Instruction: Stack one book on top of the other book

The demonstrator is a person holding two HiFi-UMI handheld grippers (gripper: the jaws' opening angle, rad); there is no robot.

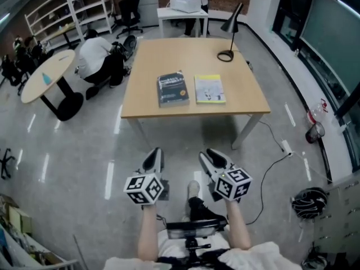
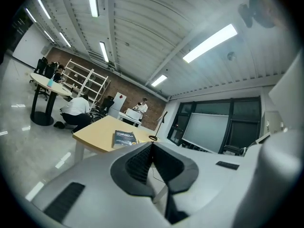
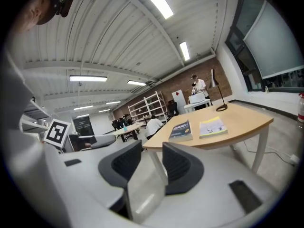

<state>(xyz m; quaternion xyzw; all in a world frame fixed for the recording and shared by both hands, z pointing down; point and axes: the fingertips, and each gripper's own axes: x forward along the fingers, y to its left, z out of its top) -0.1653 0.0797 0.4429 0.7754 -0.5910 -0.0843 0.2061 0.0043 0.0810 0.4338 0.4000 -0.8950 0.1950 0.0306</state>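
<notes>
Two books lie side by side near the front edge of the wooden table (image 1: pixel 169 55): a dark book (image 1: pixel 172 88) on the left and a yellow-and-white book (image 1: pixel 210 88) on the right. Both grippers hang over the floor, well short of the table. My left gripper (image 1: pixel 154 154) is shut and empty; past its tip I see the dark book (image 2: pixel 124 137). My right gripper (image 1: pixel 211 155) is open with nothing between its pads. Beyond the right gripper (image 3: pixel 152 152) lie the dark book (image 3: pixel 181 130) and the yellow book (image 3: pixel 212 126).
A black desk lamp (image 1: pixel 227 54) stands at the table's far right. A person (image 1: pixel 95 58) crouches on the floor to the left, beside a round table (image 1: pixel 48 75). A white table (image 1: pixel 183 13) stands behind. A cable (image 1: pixel 270 167) and a helmet (image 1: pixel 309 201) lie on the floor at right.
</notes>
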